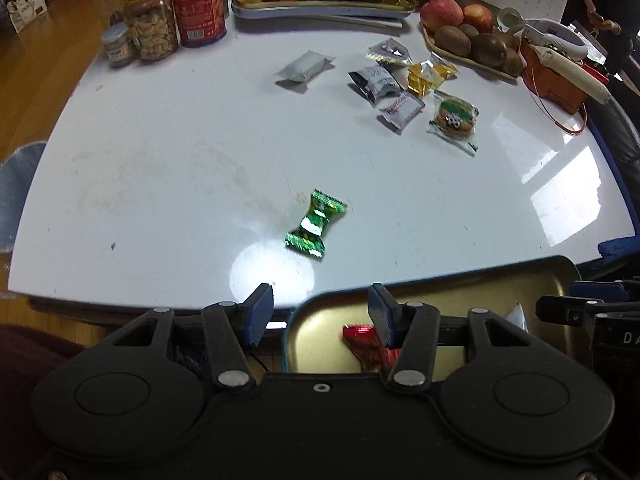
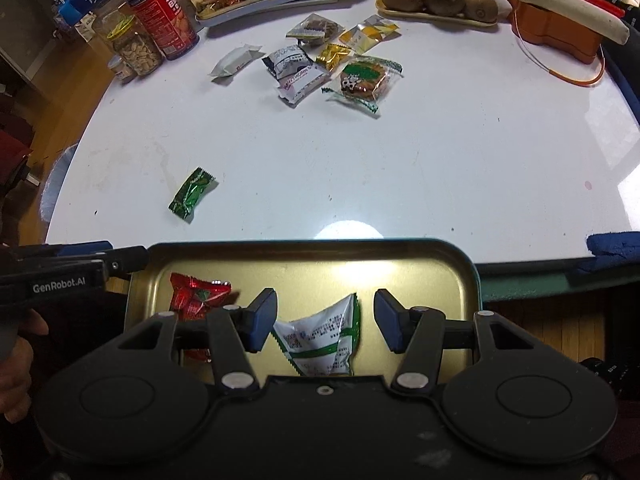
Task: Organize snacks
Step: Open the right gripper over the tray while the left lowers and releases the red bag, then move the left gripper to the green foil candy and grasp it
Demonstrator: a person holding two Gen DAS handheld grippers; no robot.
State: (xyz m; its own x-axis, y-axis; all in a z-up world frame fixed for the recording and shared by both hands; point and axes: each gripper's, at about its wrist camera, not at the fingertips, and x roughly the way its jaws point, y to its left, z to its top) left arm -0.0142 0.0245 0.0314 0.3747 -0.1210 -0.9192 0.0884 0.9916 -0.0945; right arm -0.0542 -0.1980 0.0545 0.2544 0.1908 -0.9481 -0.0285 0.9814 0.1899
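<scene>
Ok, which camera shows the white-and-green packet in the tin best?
The right wrist view: the white-and-green packet lies in the gold tin, seen between the open tool's fingers. The left wrist view shows only a white corner behind the tool.

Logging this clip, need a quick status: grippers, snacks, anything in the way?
Left gripper and right gripper open, empty. Red snack and white-green packet lie in gold tray. Green candy nearest on table, path clear.
</scene>
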